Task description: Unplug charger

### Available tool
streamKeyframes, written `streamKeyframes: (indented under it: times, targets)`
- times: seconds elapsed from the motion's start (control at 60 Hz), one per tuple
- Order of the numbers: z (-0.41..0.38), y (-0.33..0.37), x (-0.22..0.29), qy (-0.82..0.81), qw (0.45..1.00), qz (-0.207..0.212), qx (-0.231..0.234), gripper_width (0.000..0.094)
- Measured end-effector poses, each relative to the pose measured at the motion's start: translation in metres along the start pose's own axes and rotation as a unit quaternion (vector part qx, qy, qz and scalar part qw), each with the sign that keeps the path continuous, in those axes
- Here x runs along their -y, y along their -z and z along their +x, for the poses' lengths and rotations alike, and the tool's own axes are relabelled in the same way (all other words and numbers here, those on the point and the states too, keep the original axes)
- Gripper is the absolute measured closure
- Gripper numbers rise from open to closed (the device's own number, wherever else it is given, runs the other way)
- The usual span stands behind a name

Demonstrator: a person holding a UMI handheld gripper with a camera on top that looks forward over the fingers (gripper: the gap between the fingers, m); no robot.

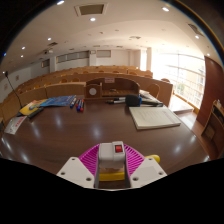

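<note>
My gripper (112,168) shows its two white fingers (78,172) with magenta pads (91,157). Between them sits a small white block with a red square mark, the charger (112,153), above a yellow part (111,173). Both fingers press against its sides and hold it above the dark brown table (100,125). No socket or cable shows.
An open book or paper stack (153,116) lies on the table ahead to the right. Colourful papers and pens (45,106) lie ahead to the left. A dark box and small objects (125,98) stand at the far edge. Rows of wooden benches (110,75) and bright windows (185,75) lie beyond.
</note>
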State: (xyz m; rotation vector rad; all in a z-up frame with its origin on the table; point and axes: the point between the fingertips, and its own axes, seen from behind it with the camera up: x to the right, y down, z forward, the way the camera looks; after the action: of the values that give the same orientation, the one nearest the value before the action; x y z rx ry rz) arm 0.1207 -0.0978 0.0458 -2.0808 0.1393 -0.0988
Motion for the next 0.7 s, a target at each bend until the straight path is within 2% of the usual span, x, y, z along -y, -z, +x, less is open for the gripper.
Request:
streamKeyframes:
  times: [0.1, 0.217, 0.233, 0.283, 0.333, 0.4, 0.467, 0.5, 0.567, 0.617, 0.7]
  targets:
    - [-0.001, 0.001, 0.001, 0.004, 1.000, -0.003, 0.005, 0.0677]
    - [0.000, 0.005, 0.006, -0.005, 1.000, 0.007, 0.015, 0.0699]
    - [0.000, 0.007, 0.019, -0.004, 1.000, 0.019, 0.019, 0.0699]
    - [0.003, 0.037, 0.080, 0.035, 0.993, 0.113, 0.014, 0.0701]
    - [-0.002, 0.088, 0.143, 0.060, 0.981, 0.180, 0.024, 0.0700]
    - [0.001, 0.108, 0.200, 0.019, 0.972, 0.223, 0.072, 0.0700]
    - [0.033, 0.124, 0.226, -0.003, 0.966, 0.246, 0.077, 0.0701]
    - [0.052, 0.135, 0.224, -0.010, 0.966, 0.250, 0.072, 0.0702]
    - [0.090, 0.107, 0.206, -0.013, 0.973, 0.223, 0.053, 0.0700]
    - [0.115, 0.079, 0.174, -0.018, 0.982, 0.185, 0.044, 0.0699]
    - [0.152, 0.042, 0.111, -0.027, 0.992, 0.114, 0.055, 0.0684]
